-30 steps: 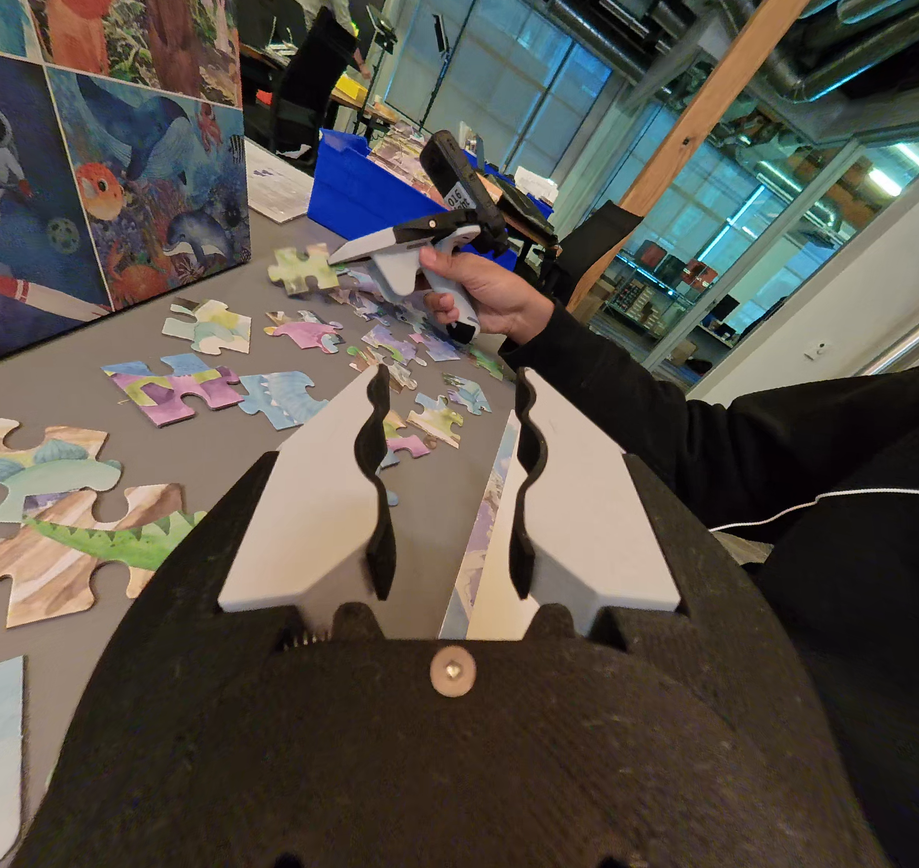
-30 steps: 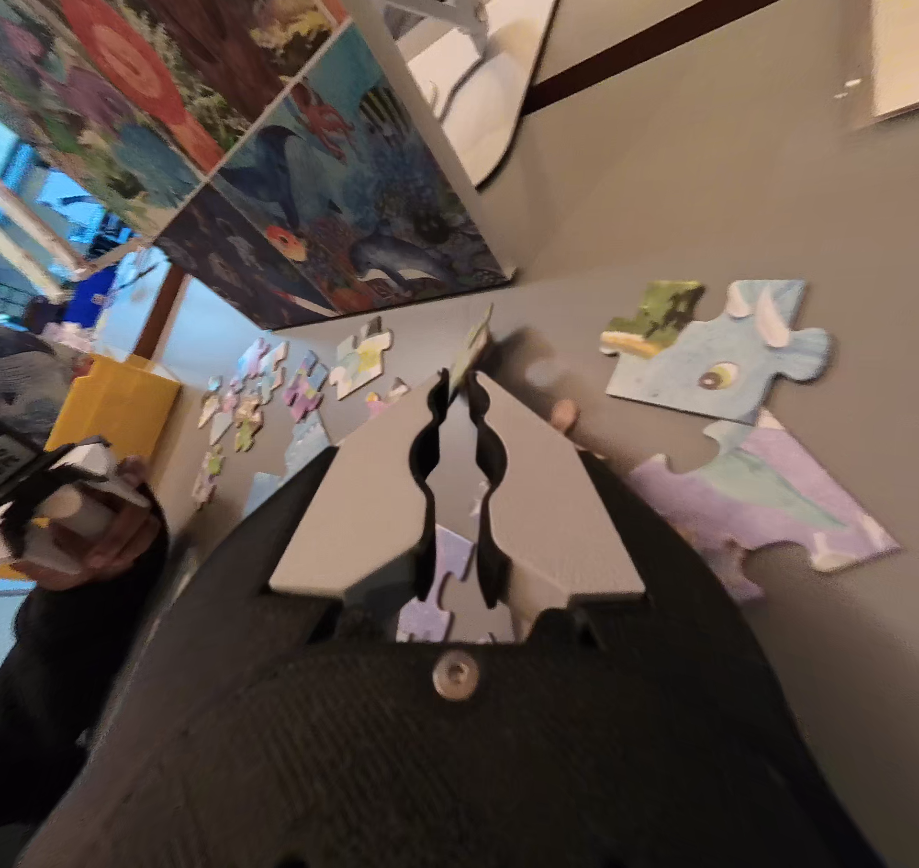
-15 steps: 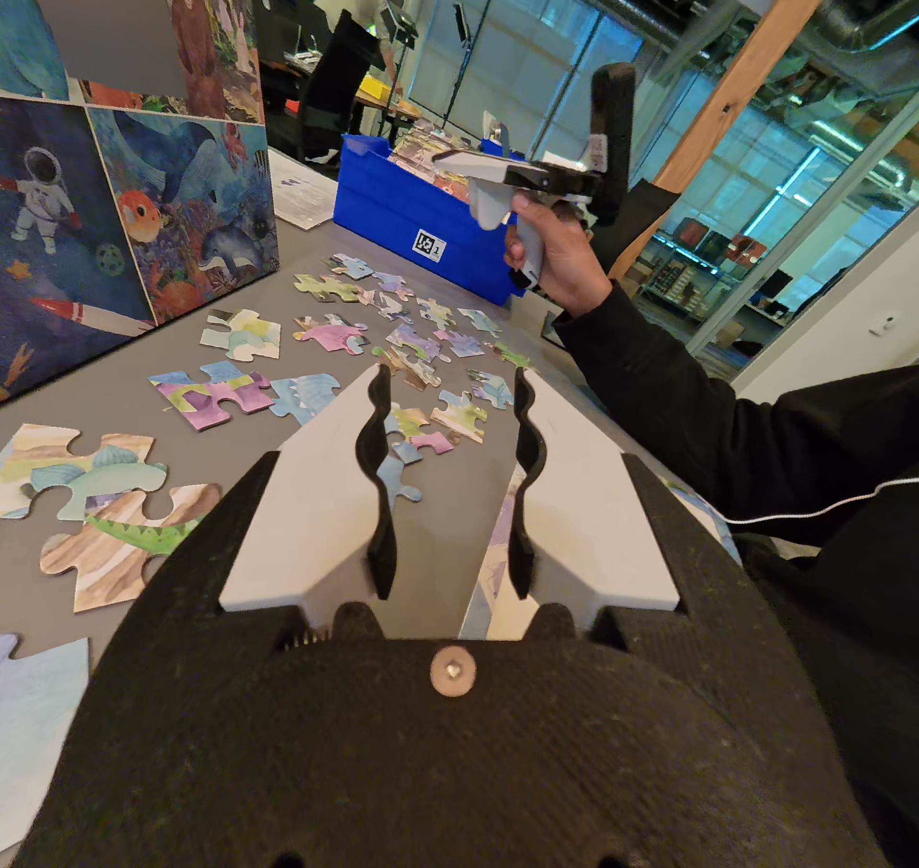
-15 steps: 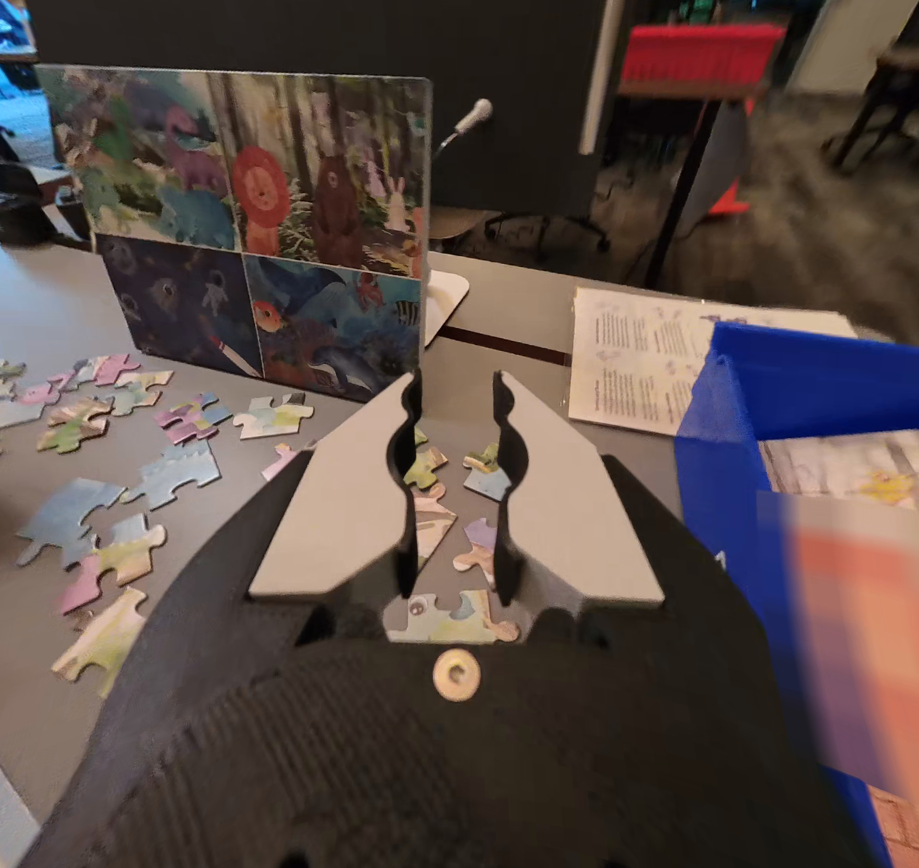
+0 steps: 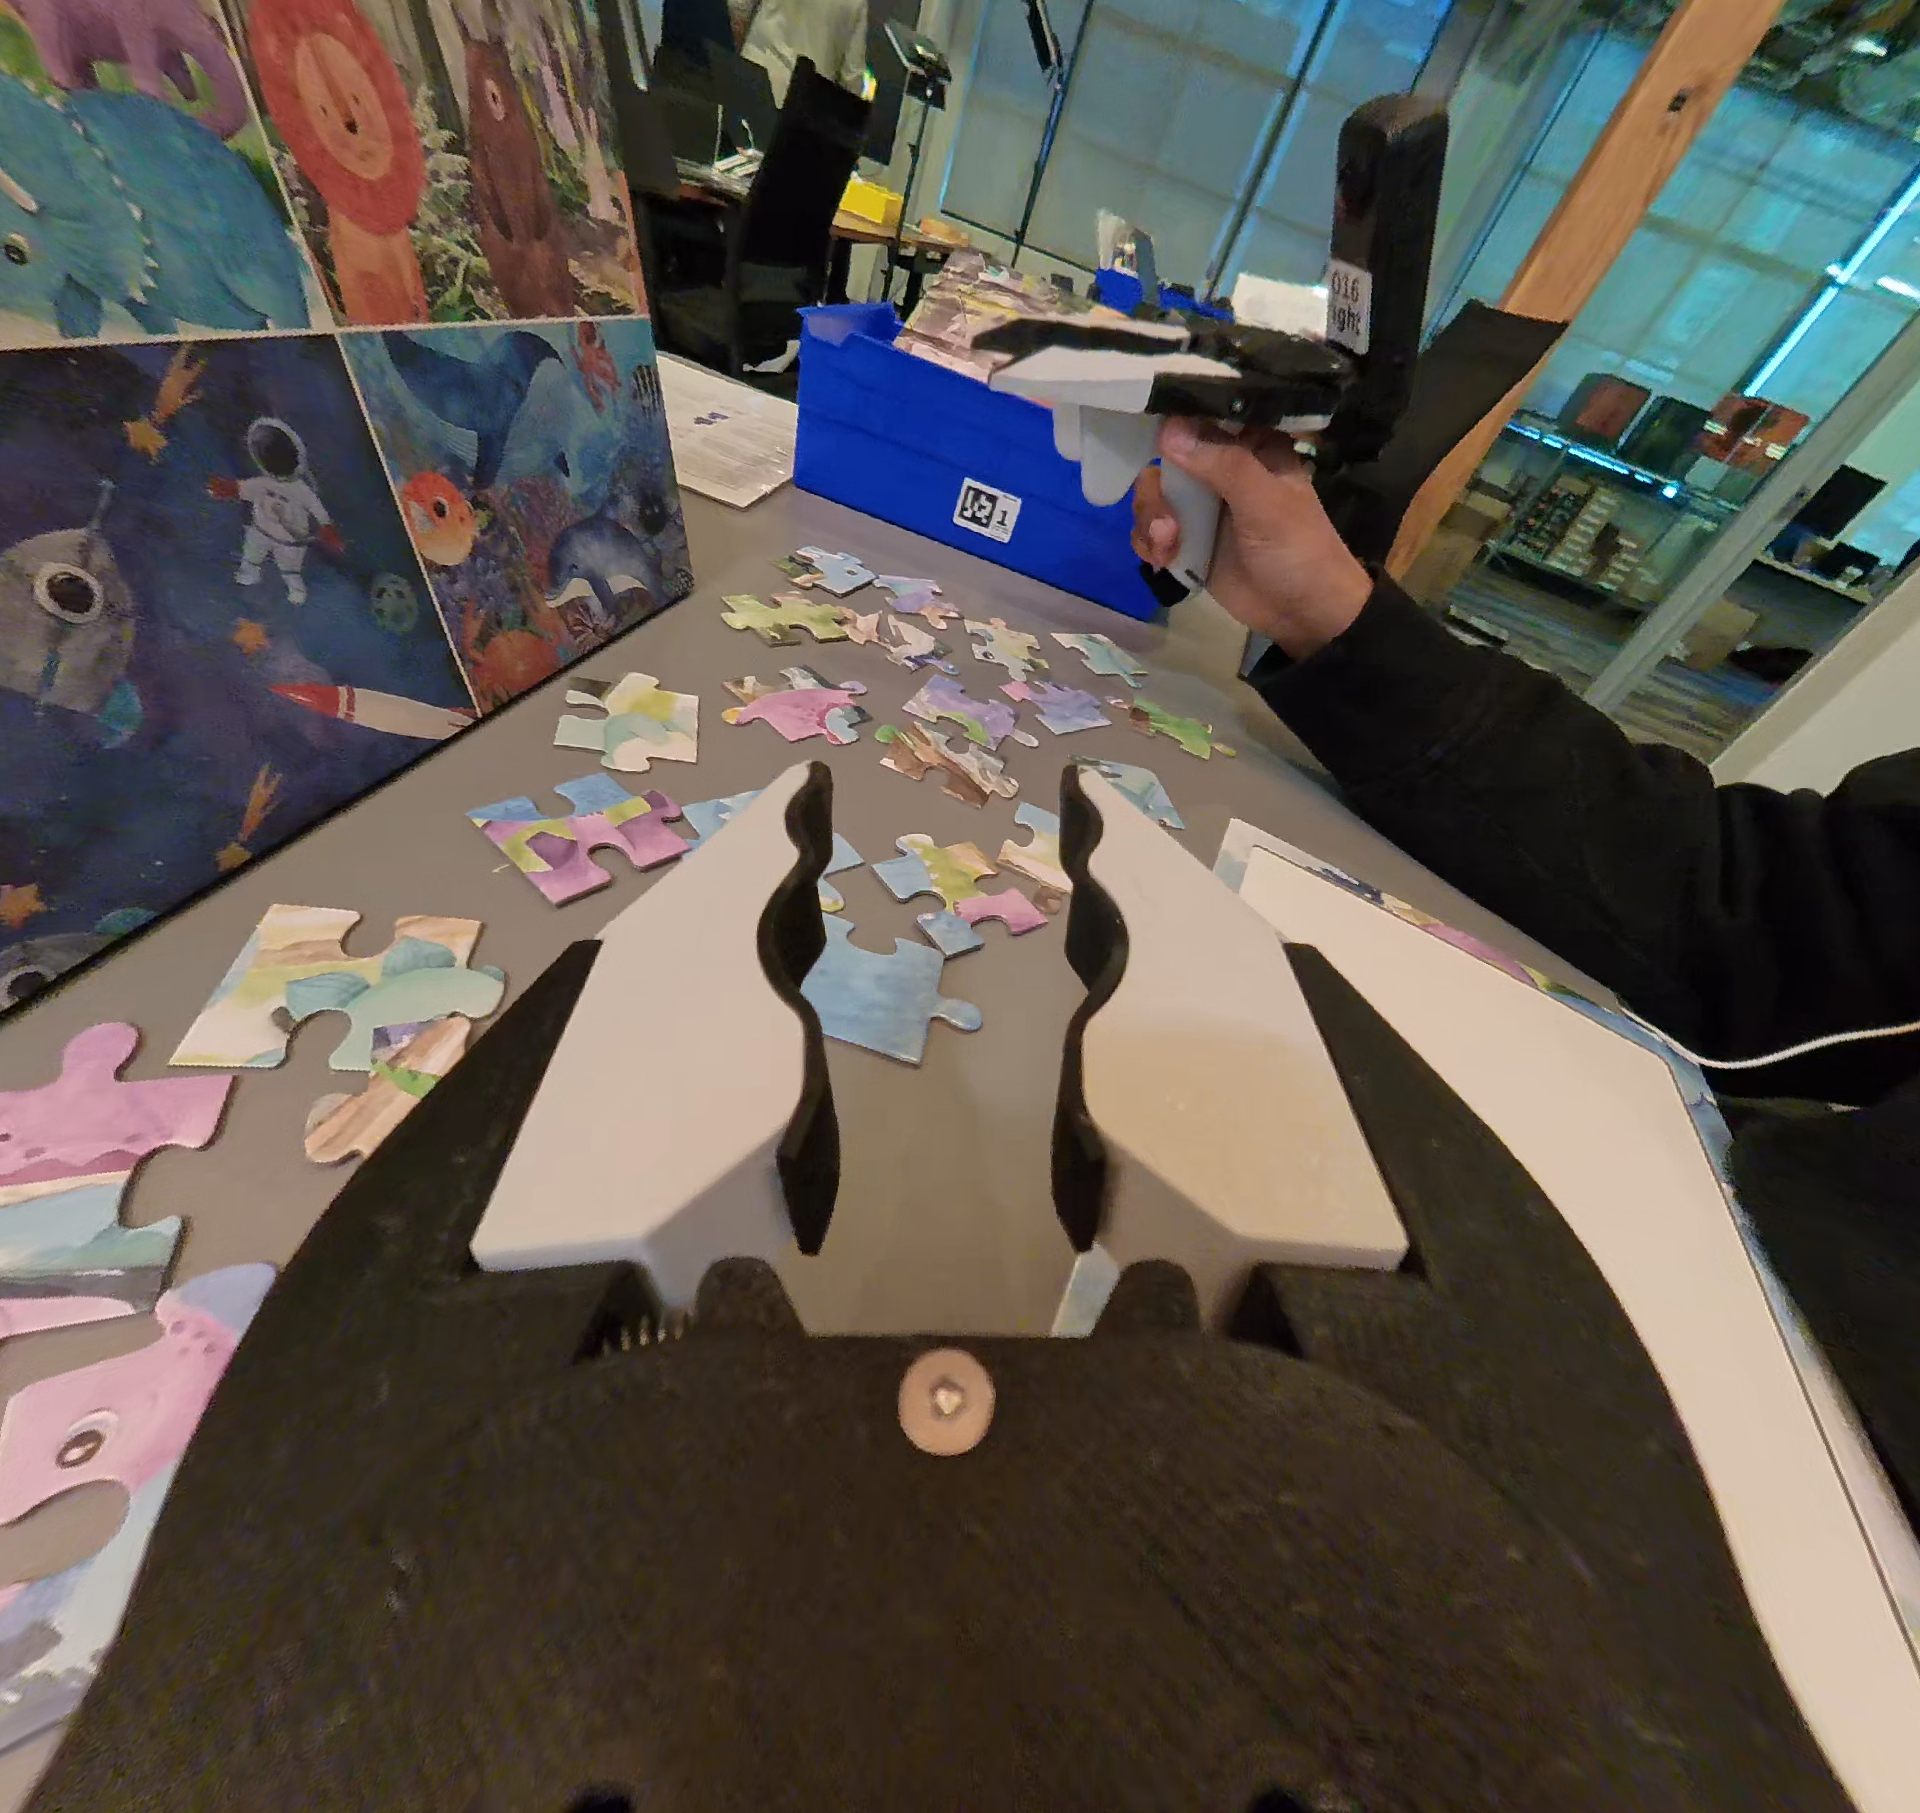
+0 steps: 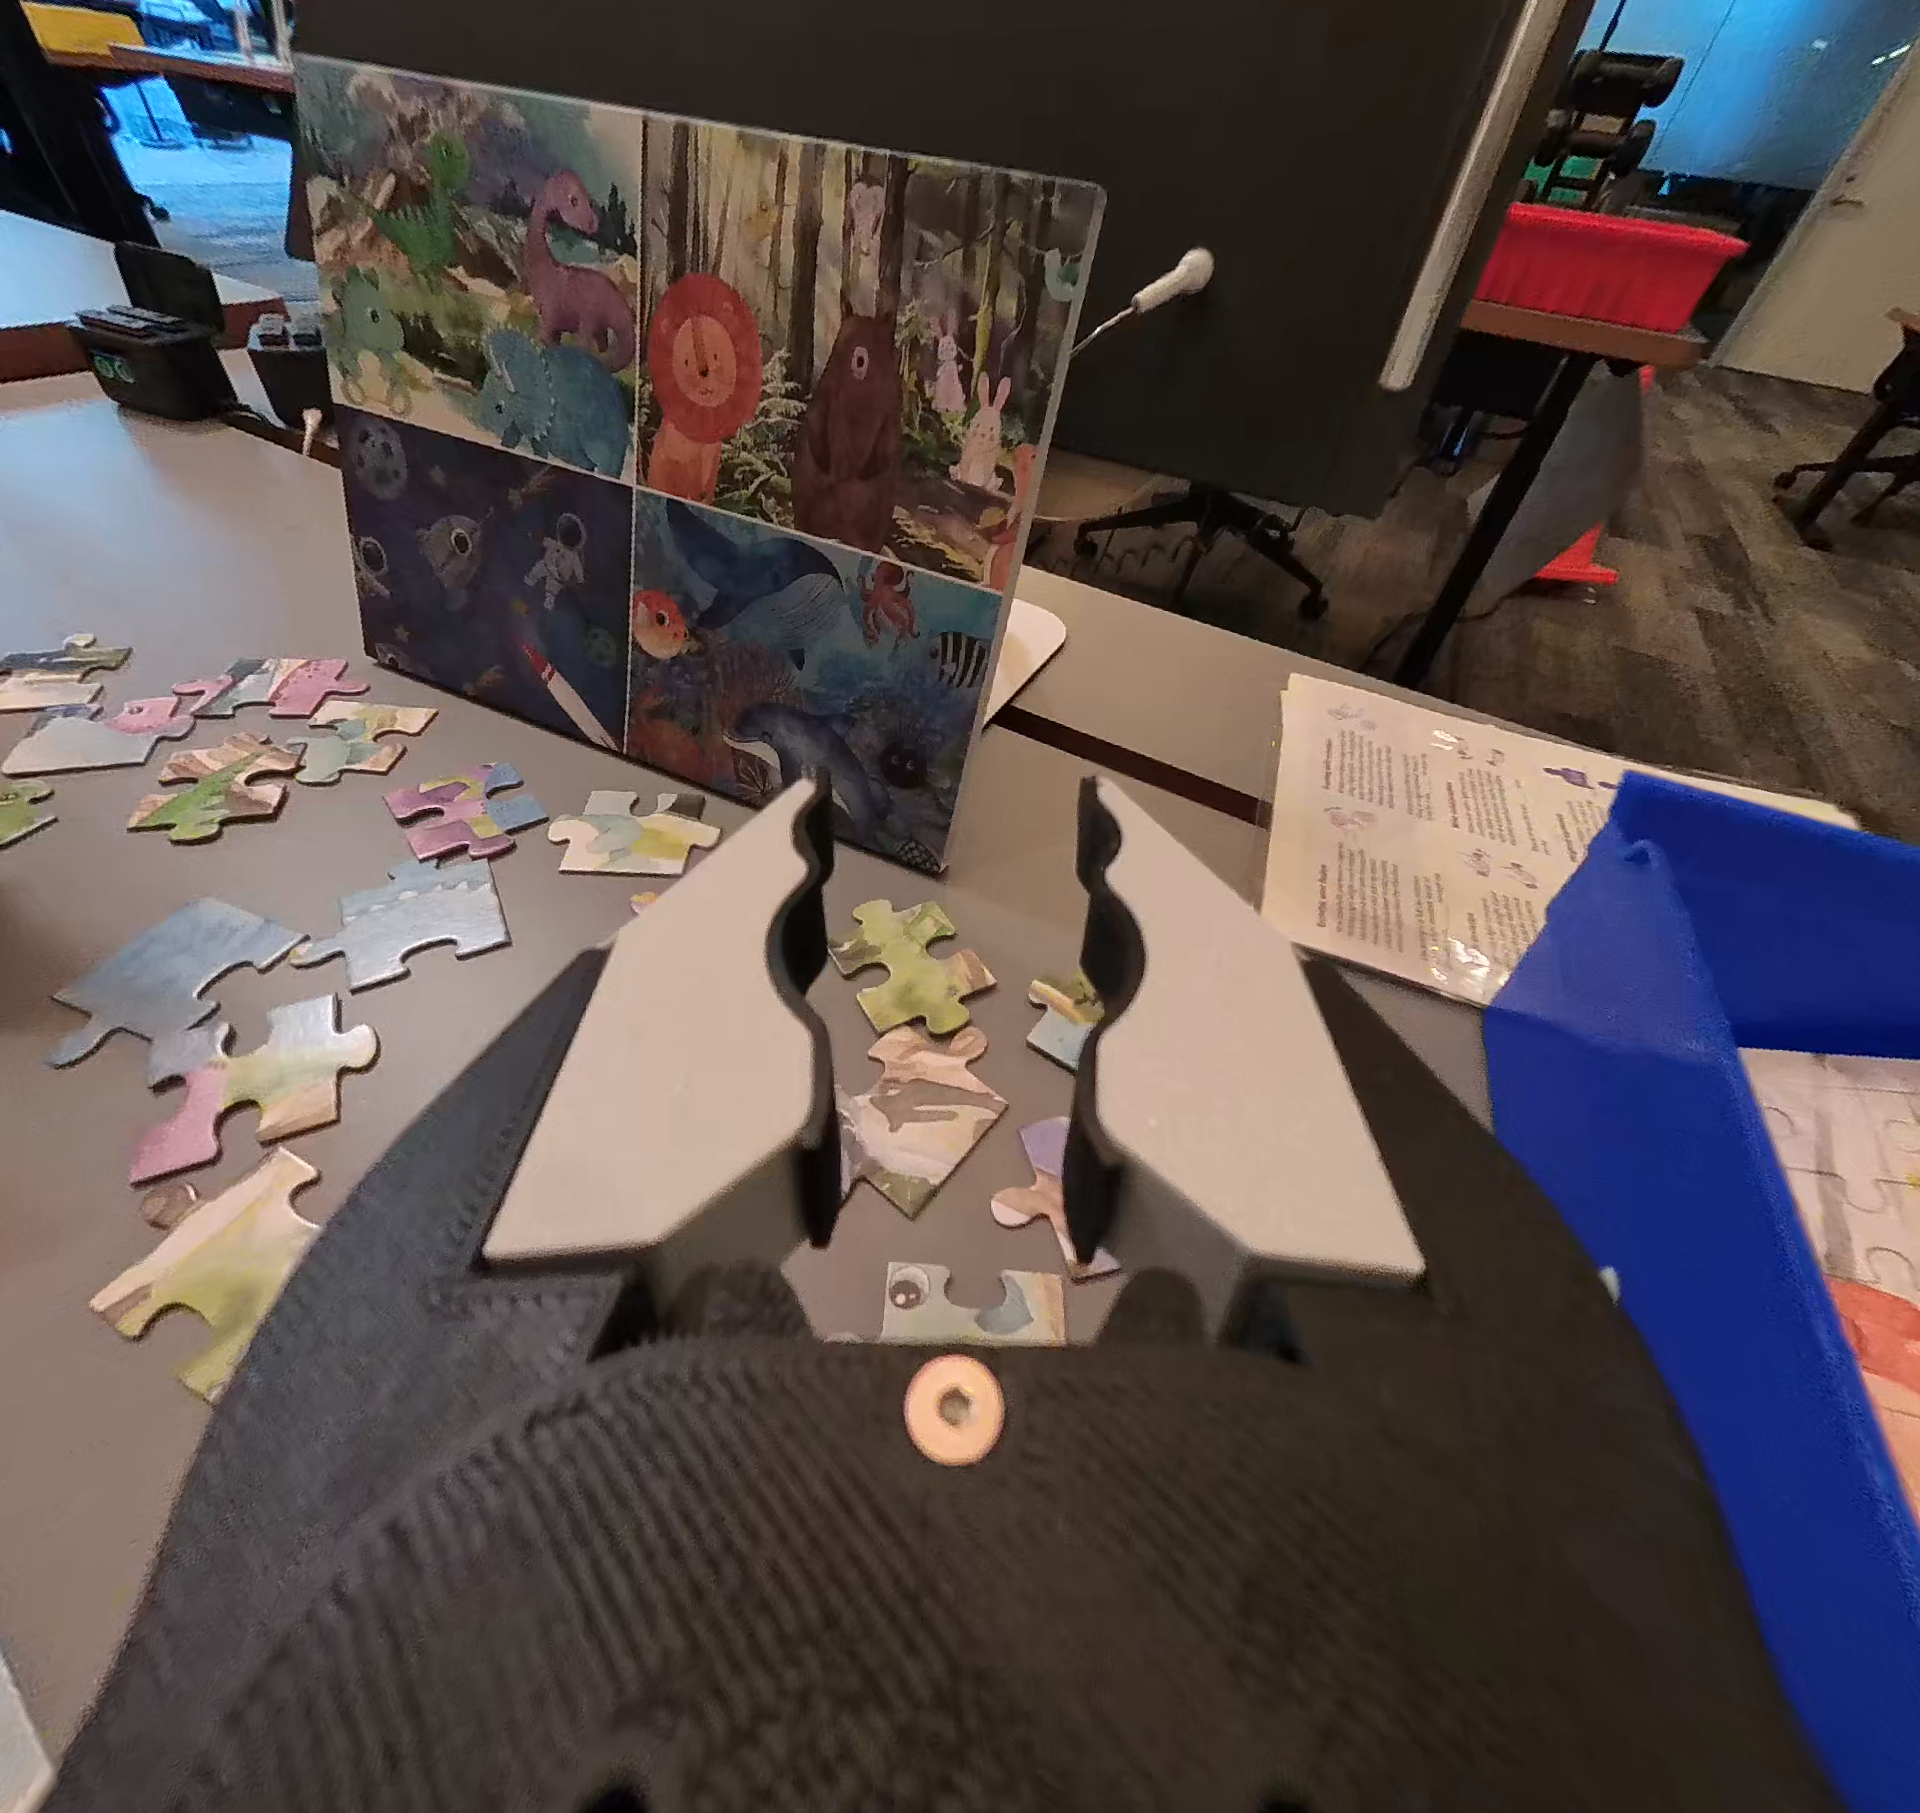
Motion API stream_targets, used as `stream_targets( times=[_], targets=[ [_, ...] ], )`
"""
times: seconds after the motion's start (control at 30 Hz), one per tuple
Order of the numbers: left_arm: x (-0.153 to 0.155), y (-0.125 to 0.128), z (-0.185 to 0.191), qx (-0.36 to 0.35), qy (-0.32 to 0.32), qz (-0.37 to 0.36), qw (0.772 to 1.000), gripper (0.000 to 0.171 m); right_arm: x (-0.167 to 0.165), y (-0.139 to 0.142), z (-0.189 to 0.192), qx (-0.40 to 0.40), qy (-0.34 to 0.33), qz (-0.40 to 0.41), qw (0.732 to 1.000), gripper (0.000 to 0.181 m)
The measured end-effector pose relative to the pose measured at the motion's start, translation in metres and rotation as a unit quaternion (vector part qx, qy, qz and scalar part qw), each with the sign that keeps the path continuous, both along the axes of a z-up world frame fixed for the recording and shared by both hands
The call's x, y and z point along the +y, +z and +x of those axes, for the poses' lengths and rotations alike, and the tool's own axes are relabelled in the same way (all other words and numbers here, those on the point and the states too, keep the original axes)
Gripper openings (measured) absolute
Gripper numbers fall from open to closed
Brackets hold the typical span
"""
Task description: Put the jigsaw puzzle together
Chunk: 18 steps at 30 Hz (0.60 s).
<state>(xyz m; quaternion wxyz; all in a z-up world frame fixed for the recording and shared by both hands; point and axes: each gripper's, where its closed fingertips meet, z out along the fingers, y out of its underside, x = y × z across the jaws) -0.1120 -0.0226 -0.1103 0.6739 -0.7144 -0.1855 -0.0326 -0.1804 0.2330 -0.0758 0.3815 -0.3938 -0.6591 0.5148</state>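
Note:
Several loose jigsaw pieces (image 5: 940, 724) lie scattered on the grey table (image 5: 623, 724). My left gripper (image 5: 943, 787) is open and empty, low over a blue piece (image 5: 873, 994). A white puzzle board (image 5: 1507, 1088) lies to its right. My right gripper (image 6: 951, 807) is open and empty, held above a green piece (image 6: 914, 963) and a brown-and-white piece (image 6: 914, 1109). In the left wrist view the right gripper (image 5: 997, 355) is held in a hand, raised in front of the blue bin.
An upright picture board (image 6: 675, 464) with four animal and space scenes stands at the back of the table. A blue bin (image 6: 1714, 1036) holding puzzle sheets is on the right. A printed sheet (image 6: 1423, 828) lies beside it. A person stands far behind. The gap from one gripper's tips to the other's is roughly 25 centimeters.
My right gripper held a green piece over the table, let it go, rose and opened wide. My left gripper stayed open while its view swung towards the picture board.

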Motion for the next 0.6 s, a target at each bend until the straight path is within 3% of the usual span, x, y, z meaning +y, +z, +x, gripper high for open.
stream_targets(
  times=[0.6],
  targets=[
    [-0.03,0.01,-0.028,0.025,0.083,0.018,0.996,0.036,-0.017,-0.011,-0.002,-0.001,0.017,0.014,1.0,0.039]
  ],
)
